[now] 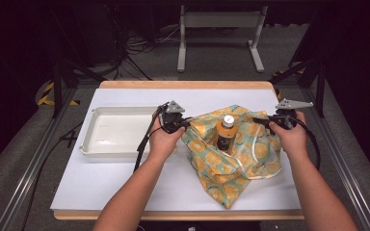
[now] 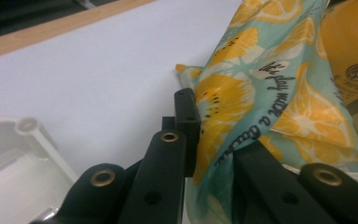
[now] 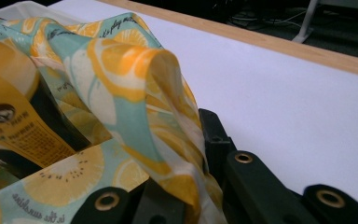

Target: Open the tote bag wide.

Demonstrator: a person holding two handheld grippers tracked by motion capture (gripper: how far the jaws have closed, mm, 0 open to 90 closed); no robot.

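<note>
- Cloth bag [image 1: 236,154], lemon-print on teal, sits right of centre on the white table [image 1: 115,183], with a bottle [image 1: 225,134] of orange drink standing upright inside its open mouth.
- Left to right: white tray [image 1: 94,144] at table left, apart from the bag; left gripper [image 1: 182,123] at the bag's left rim; bottle; right gripper [image 1: 264,121] at the right rim.
- Left gripper: jaws clamped on a fold of the rim fabric [image 2: 214,116]; cloth pinched between the black jaws in the left gripper view.
- Right gripper: jaws likewise closed on the opposite rim [image 3: 168,116], with a loop of fabric standing up from the pinch.
- Handling, judged: cloth is thin, soft, limp; it keeps no shape and sags wherever unsupported. Light by itself; the full bottle supplies the weight.
- Best hold: hemmed rim or strap, two opposite points, as now.
- Risk: thin cloth may creep out of a narrow pinch under load; bottle may tip if one side drops.
</note>
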